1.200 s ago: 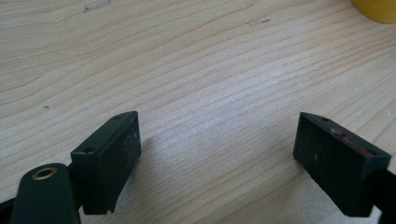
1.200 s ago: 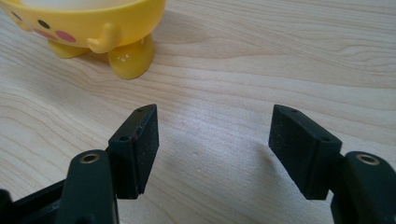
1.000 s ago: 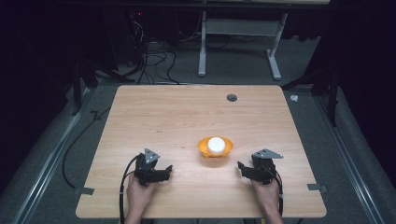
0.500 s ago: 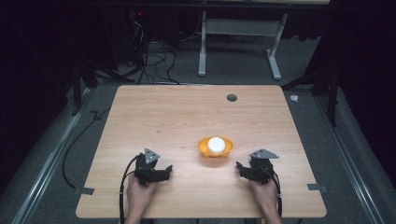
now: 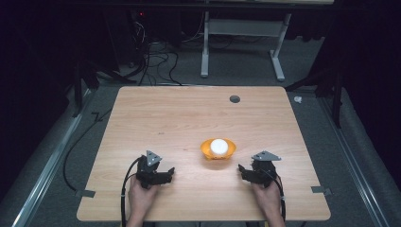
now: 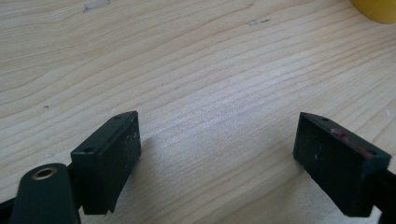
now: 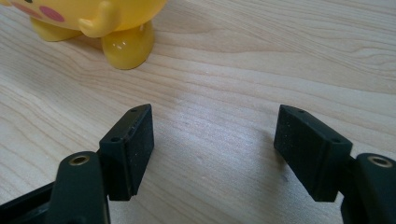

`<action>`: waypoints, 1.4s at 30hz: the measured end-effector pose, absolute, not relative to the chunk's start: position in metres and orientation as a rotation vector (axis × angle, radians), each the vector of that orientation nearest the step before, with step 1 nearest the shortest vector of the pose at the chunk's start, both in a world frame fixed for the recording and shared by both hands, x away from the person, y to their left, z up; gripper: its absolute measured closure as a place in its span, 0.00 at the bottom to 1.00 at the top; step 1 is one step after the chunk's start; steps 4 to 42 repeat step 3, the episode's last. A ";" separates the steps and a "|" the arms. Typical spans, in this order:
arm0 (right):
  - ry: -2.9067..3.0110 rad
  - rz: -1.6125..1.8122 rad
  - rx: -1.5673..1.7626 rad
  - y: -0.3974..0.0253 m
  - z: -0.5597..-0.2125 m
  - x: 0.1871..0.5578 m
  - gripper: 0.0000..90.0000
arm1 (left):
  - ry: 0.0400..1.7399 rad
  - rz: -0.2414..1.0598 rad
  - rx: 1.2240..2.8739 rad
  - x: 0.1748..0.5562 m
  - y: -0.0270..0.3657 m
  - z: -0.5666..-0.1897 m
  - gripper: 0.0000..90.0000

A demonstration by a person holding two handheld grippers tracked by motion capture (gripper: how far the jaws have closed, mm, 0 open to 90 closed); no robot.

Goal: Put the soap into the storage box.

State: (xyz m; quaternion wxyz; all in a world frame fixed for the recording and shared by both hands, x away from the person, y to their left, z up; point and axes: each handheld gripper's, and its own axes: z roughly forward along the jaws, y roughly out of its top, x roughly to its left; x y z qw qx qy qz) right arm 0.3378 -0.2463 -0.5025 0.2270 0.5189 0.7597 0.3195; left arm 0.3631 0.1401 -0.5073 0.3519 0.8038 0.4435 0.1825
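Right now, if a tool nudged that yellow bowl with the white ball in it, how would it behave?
The yellow bowl looks like glossy moulded plastic, so probably stiff, light and apt to slide. It stands on small rounded feet, so a high push might tip it. The white ball sits loose and could roll out.

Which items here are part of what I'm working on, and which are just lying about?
In the job:
- yellow-orange character-shaped bowl with small feet, holding a white ball
- left claw, open
- right claw, open
- light wooden table, bearing them all

Lying about:
- dark round grommet in the tabletop
- black cables on the floor
- white desk frame behind
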 end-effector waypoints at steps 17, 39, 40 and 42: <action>2.098 0.883 1.426 -0.246 -0.502 0.338 0.33 | 1.148 0.472 2.080 0.363 0.140 -0.507 0.17; 2.098 0.883 1.426 -0.246 -0.502 0.338 0.33 | 1.148 0.472 2.080 0.363 0.140 -0.507 0.17; 2.098 0.883 1.426 -0.246 -0.502 0.338 0.33 | 1.148 0.472 2.080 0.363 0.140 -0.507 0.17; 2.098 0.883 1.426 -0.246 -0.502 0.338 0.33 | 1.148 0.472 2.080 0.363 0.140 -0.507 0.17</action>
